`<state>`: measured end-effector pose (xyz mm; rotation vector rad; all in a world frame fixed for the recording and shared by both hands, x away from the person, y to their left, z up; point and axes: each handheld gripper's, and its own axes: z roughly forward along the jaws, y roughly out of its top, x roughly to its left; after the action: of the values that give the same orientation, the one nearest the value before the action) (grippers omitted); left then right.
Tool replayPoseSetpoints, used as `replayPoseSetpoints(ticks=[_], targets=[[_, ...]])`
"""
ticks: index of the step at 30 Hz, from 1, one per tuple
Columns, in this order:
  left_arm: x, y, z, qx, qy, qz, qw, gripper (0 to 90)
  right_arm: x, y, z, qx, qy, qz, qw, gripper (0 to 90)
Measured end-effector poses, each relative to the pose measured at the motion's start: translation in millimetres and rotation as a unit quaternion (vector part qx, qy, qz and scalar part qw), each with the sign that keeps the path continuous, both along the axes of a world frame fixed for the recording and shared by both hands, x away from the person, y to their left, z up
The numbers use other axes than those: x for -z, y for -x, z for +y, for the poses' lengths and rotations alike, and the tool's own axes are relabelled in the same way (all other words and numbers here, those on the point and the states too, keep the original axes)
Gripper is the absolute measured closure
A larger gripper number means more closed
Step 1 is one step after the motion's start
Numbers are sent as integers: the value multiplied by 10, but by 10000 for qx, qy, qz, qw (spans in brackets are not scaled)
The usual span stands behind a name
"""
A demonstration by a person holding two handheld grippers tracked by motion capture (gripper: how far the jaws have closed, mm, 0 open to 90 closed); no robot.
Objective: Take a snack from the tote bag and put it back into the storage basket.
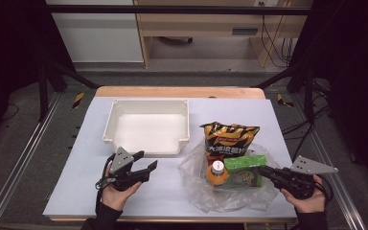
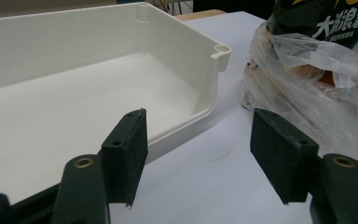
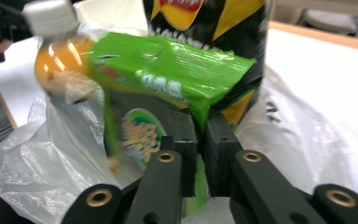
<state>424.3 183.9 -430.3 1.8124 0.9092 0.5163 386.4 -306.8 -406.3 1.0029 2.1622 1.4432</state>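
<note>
one orange bottle (image 1: 216, 173) crowds the pinched green packet (image 1: 246, 165).

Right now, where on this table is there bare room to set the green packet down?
The white bin is bare inside. Bare tabletop lies left of the bin and along the near edge by the left hand-held gripper. It is crowded on the plastic bag: chip bag, orange bottle, green packet.

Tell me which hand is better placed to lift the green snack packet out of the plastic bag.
Right. The right tool is shut on the green snack packet edge, while the left tool hangs open near the white tray, apart from the plastic bag.
</note>
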Motion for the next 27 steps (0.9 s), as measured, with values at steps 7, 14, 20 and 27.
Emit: replayPoseSetpoints(ticks=[7,14,20,27], targets=[[-10,8,-8,-11,26,-25,10000,362,-157,98,-72,206,-275,-372,9987,866],[-47,22,-3,-19,54,-66,10000,362,-309,158,-83,447,-485,-745,9950,868],[-84,29,4,-26,78,-114,9999,361,-421,182,-76,576,-639,-992,9913,871],[-137,36,28,-64,130,-173,9997,360,-614,182,-34,649,-717,-1219,9878,876]])
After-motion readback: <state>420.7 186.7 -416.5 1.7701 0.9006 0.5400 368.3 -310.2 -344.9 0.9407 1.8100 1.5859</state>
